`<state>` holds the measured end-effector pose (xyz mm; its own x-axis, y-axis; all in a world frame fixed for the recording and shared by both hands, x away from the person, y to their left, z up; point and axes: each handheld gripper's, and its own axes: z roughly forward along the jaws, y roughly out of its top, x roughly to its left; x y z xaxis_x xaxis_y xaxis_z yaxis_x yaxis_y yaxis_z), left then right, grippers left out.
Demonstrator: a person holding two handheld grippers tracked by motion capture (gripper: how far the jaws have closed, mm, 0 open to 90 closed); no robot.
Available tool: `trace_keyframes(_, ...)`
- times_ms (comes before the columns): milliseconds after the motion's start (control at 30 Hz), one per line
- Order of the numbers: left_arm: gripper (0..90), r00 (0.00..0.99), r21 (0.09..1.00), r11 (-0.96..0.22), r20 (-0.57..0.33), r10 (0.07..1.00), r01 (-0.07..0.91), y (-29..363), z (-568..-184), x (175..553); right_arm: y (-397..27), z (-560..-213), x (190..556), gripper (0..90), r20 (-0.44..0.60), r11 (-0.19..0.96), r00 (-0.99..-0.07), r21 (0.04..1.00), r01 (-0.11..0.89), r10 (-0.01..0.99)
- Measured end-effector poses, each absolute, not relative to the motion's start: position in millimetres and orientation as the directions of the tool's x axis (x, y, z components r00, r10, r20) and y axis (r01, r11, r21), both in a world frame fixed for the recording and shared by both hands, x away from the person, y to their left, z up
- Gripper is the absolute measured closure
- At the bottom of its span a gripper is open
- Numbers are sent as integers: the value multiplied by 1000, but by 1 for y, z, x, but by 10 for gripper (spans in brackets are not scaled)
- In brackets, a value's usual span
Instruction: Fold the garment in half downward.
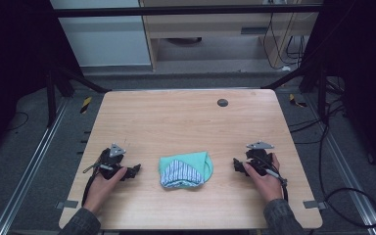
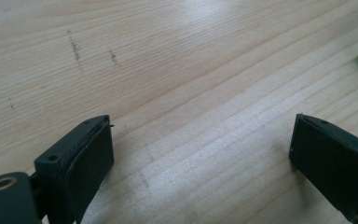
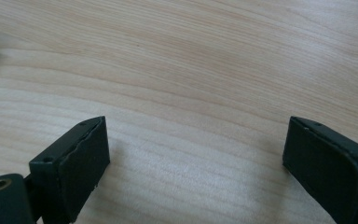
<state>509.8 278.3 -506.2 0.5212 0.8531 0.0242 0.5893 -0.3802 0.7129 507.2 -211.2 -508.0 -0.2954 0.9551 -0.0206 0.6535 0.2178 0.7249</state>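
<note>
The folded cloth [image 1: 185,170] is lying between both grippers, left gripper [image 1: 133,171] and right gripper [image 1: 237,164] resting about equally near, jaws apart and empty.

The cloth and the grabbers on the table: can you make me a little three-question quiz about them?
1. True or false: the left gripper is shut on the folded cloth.
2. What lies between the two grippers? A) a cup B) the folded cloth C) a book
3. Fill in: the jaws of the right gripper stand wide ____ over the bare table.

Key: 1. False: it is open, beside the cloth, with nothing between its jaws. 2. B, green with a striped panel. 3. open.
</note>
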Motion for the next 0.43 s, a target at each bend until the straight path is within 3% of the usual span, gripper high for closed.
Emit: trace_keyframes(433,0,493,712,-362,24,869,602,280,-508,513,-197,-512,513,21,-4,109,-155,728,677,988)
